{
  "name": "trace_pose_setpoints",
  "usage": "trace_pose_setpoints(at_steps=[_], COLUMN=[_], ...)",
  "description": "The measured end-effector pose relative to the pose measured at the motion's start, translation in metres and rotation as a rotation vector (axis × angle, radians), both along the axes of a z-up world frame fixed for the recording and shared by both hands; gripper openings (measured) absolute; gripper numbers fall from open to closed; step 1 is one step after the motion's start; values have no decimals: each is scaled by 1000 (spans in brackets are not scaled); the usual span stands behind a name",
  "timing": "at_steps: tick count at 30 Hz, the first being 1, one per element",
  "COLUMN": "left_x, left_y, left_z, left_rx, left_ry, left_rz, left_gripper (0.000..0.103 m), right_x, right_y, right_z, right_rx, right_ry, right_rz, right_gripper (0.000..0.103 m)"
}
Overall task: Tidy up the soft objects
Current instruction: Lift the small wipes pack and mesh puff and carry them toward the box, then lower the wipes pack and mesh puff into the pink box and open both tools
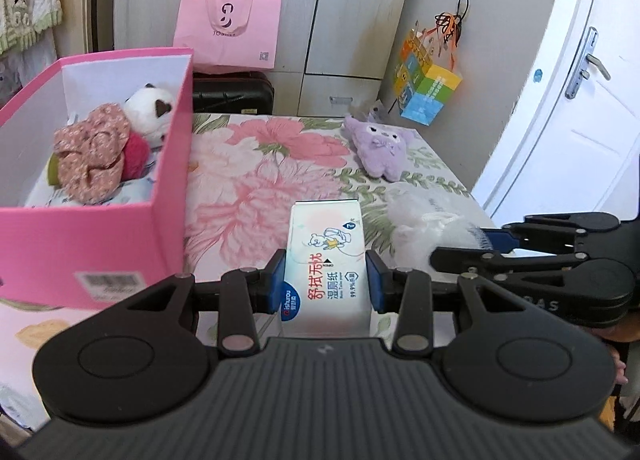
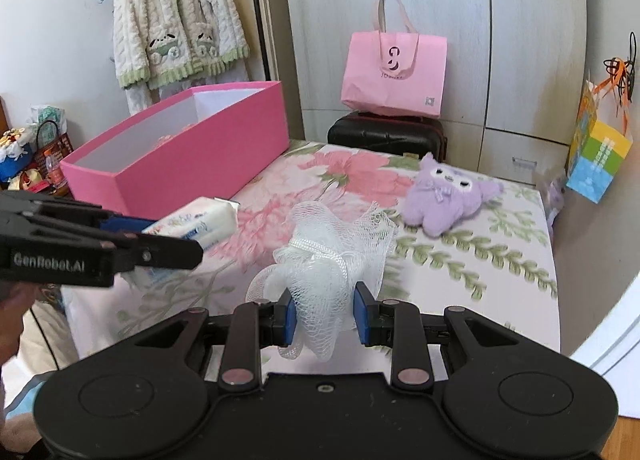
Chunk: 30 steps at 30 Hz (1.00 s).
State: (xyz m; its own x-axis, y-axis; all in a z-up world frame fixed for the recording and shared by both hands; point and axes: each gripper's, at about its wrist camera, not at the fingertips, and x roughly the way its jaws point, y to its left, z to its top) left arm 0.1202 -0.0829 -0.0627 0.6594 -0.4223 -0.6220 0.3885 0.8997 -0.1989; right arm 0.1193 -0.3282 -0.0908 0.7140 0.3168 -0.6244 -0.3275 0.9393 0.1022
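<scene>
My left gripper (image 1: 326,280) is shut on a white pack of wet wipes (image 1: 326,260) and holds it above the floral bed, right of the pink box (image 1: 80,244). The box holds a panda plush (image 1: 150,107) and a floral fabric piece (image 1: 94,151). My right gripper (image 2: 325,314) is shut on a white mesh bath sponge (image 2: 328,256), which sits over the bed. A purple plush (image 2: 448,195) lies on the bed at the far right, also in the left wrist view (image 1: 378,147). The right wrist view shows the left gripper (image 2: 172,248) with the wipes (image 2: 200,221).
A pink tote bag (image 2: 394,75) sits on a black suitcase (image 2: 386,131) beyond the bed's far edge, before grey wardrobes. A colourful paper bag (image 1: 426,83) hangs at right near a white door (image 1: 580,107). A fleece jacket (image 2: 176,15) hangs at left.
</scene>
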Motion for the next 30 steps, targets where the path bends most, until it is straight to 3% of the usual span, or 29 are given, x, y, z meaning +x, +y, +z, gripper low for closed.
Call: trace_pose_setpoints(at_steps=[5,10,15,21,30], left_x=[-9,-21,-37,-45,-23], left_y=[22,48,73,110,151], left_z=[1,10,31,58,84], left_rx=[43,30,64,44,12], left_ry=[19,56,-1,-71,-153], left_rz=[-1,-37,-27,3,61], left_gripper=[39,39,39,39,39], right_x=[-24,-31,-36,-36,-16], right_y=[10,23,44,72,131], right_z=[7,10,23,45,77], right_rx=[50,123,130,157,154], right_ry=[-9,34,40,15,-68], right_rz=[-14,30,101,188,311], right_gripper=[33,33,33,33,33])
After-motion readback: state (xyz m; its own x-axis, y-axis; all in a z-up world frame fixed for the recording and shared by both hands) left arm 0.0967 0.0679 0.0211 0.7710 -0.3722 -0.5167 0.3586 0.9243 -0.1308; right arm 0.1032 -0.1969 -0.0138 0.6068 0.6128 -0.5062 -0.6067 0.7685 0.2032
